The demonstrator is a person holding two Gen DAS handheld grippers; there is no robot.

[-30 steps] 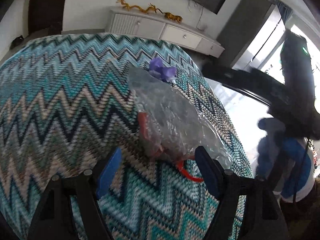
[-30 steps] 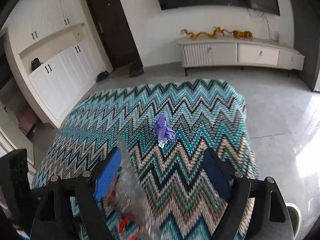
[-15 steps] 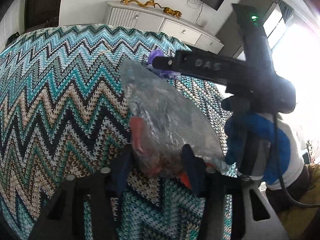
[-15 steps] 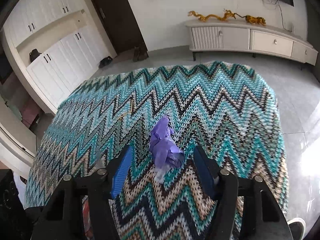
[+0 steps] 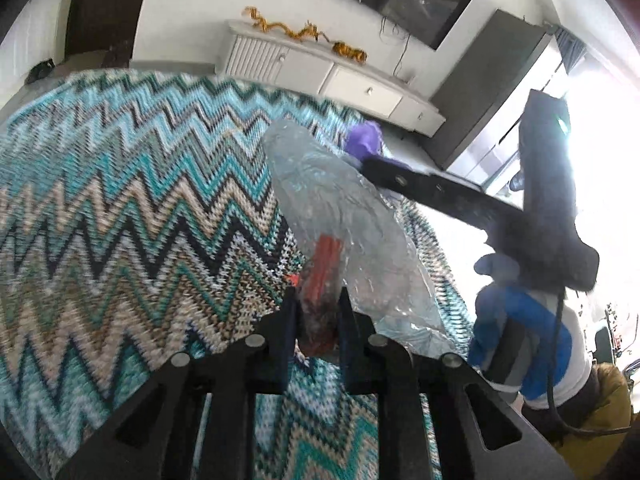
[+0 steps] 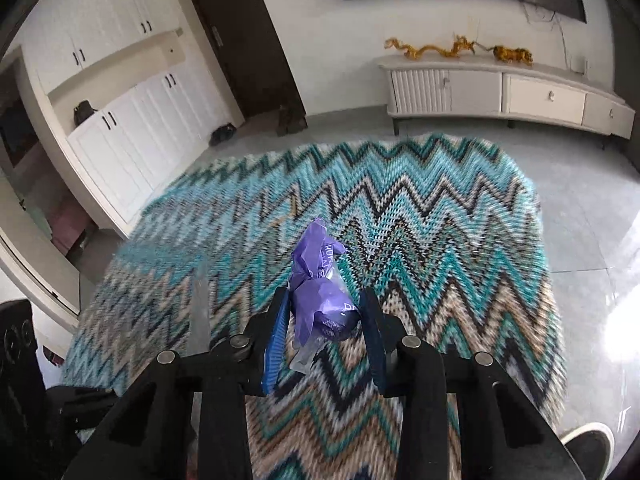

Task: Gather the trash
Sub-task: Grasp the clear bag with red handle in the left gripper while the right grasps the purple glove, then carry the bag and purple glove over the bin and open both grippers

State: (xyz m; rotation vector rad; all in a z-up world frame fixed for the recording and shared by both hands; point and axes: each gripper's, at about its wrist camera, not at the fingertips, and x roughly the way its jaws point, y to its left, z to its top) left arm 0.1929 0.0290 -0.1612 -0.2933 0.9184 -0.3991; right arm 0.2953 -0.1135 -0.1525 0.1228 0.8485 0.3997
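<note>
while left claw (image 5: 317,307) pinches clear bag (image 5: 340,216), purple wrapper (image 6: 320,292) sits between right claw (image 6: 325,312) fingers (touching).

bag (image 5: 340,208): clear glossy crinkled plastic | wrapper (image 6: 320,300): shiny purple foil | cloth (image 6: 440,220): matt knit

Purple wrapper (image 6: 320,300), right wrist view: white print on crumpled foil, only fragments readable. Upper fold shows letters like "HUA", uncertain. Lower right shows single "D". Bottom shows small digits, too small to read. Left wrist view: no readable text; same wrapper (image 5: 363,140) blurred, partly hidden. No other labels, brands or signs legible in either view.
</note>
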